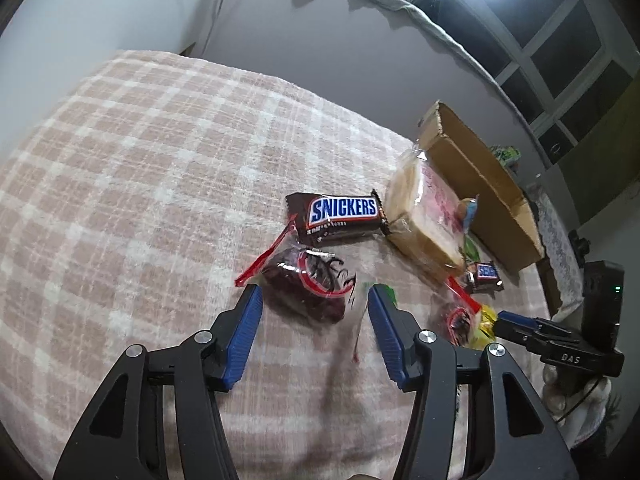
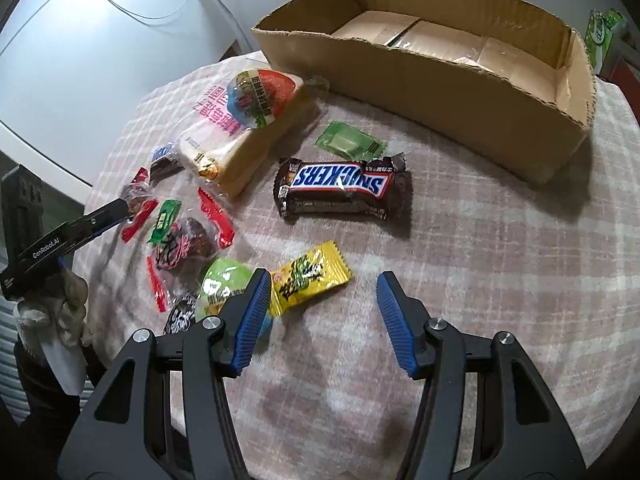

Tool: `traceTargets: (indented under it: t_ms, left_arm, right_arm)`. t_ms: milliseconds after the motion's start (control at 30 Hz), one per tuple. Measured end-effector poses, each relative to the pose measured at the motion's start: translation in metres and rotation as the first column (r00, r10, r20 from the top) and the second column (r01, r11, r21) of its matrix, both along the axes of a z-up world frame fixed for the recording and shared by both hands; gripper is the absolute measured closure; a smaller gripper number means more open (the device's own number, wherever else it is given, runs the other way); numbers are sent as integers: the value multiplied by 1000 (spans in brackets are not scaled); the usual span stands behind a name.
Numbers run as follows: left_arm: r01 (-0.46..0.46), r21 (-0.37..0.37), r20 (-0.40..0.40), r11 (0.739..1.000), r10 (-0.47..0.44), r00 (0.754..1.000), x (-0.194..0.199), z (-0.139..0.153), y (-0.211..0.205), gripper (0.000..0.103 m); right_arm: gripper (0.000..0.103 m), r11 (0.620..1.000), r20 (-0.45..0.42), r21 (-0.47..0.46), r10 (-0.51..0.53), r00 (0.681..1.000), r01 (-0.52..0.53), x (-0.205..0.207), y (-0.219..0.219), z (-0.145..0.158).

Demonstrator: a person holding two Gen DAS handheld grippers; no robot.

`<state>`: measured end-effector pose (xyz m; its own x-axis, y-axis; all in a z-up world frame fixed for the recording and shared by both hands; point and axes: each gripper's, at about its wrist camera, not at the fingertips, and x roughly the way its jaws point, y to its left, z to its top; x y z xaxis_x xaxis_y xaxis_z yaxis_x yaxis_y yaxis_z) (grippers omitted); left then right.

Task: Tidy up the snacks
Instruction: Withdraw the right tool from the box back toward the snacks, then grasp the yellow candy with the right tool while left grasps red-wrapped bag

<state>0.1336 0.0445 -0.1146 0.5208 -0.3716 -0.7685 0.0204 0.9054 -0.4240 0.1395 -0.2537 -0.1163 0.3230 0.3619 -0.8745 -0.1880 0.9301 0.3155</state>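
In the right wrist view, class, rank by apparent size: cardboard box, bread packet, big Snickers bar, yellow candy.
1. cardboard box
2. bread packet
3. big Snickers bar, close to the bread packet
4. yellow candy, smallest though nearest the camera

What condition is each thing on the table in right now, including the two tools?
Cardboard box: open, no snacks inside.
Big Snickers bar: wrapped, lying flat.
Yellow candy: wrapped, beside the right tool.
Bread: bagged.
Left tool: open, over a dark sweet.
Right tool: open, empty.
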Motion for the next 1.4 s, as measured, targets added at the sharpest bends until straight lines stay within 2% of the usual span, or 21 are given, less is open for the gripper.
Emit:
traceTargets:
  t_ms: [100,133,400,633,733,833,933,1000,1067,1133,1267,1400]
  left_arm:
    - [-4,32,7,999,4,1000,5,2,-3,47]
    - [-7,47,9,999,7,1000,6,2,-4,44]
    - [-23,151,22,988,20,1000,17,1,-12,44]
    - [-5,183,38,983,-2,999,16,-1,-14,44]
    - [-14,185,41,983,7,999,16,-2,-10,44]
    - [-24,177,38,984,18,999,18,-1,-9,44]
    - [-23,202,40,979,15,999,19,-1,-14,44]
    - [-20,215,45,976,10,999,19,-2,-17,44]
    - [-11,227,50,974,-1,999,19,-2,-18,44]
    - [-6,236,57,972,-8,998,19,-3,-19,48]
    - [-5,217,57,976,-8,998,19,-3,-14,55]
    - [-23,210,59,977,11,998,16,0,-5,55]
  right_arm:
    - [45,1000,10,-19,-6,1000,6,3,4,0]
    - [45,1000,15,-30,-7,1000,7,4,4,-1]
    - [48,985,70,-174,29,997,-16,7,26,-4]
    - [49,951,79,-289,139,987,-111,-1,40,-4]
    - [54,949,63,-292,147,987,-122,0,34,-3]
    - [54,953,60,-279,136,989,-114,3,30,-3]
    - [54,947,75,-297,151,986,-123,5,37,-3]
    - [60,941,88,-313,168,982,-133,3,42,-2]
    - [71,941,82,-303,183,980,-150,3,45,-2]
    - [74,940,80,-301,190,979,-158,3,47,-2]
    - [76,937,88,-308,201,976,-166,-3,48,-2]
    - [76,936,88,-307,206,975,-170,-5,46,-2]
